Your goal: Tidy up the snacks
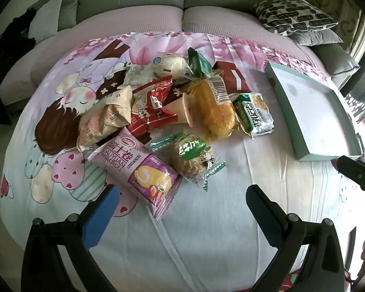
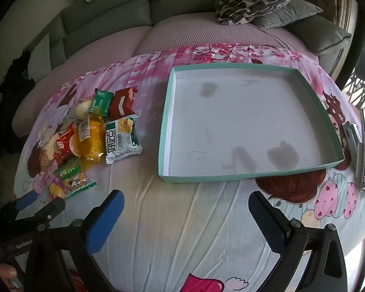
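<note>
We hold our left gripper (image 1: 182, 199) tilted steeply downward, jaws spread wide with nothing between them. Our right gripper (image 2: 186, 206) tilts down likewise, jaws wide and empty, at three o'clock of the left.

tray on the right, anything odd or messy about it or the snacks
The tray is empty with dark smudges on its white floor. All snacks lie heaped in a loose pile on the cartoon sheet beside it, none sorted yet.
</note>
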Available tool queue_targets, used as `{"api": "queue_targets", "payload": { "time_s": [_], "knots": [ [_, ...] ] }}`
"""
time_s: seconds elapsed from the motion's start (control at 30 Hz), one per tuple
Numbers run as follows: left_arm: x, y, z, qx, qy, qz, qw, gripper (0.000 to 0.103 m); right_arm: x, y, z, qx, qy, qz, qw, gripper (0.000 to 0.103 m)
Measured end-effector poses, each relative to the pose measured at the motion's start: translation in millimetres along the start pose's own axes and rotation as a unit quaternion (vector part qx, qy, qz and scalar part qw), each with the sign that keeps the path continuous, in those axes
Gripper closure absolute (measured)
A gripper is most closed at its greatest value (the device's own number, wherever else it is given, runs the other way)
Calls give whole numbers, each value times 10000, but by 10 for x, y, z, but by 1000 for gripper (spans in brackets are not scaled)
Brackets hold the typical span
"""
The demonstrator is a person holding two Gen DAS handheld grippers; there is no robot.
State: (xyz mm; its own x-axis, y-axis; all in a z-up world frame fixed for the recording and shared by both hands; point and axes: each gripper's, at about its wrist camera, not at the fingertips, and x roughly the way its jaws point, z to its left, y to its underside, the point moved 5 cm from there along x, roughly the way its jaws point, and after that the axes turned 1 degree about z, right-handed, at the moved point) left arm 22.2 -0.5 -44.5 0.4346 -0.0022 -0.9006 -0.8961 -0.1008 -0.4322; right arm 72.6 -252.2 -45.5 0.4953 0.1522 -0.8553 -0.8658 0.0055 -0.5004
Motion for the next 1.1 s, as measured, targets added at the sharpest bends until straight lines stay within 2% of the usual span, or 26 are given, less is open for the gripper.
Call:
{"api": "queue_targets", "payload": {
  "time_s": [0.73,1.1],
  "knots": [
    [-14,-8,32,-61,-9,-26,10000,0,-18,-2,1,5,1,18,10000,0],
    [-20,-18,32,-75,26,-188,9998,0,-26,0,2,-14,-1,23,10000,0]
  ]
}}
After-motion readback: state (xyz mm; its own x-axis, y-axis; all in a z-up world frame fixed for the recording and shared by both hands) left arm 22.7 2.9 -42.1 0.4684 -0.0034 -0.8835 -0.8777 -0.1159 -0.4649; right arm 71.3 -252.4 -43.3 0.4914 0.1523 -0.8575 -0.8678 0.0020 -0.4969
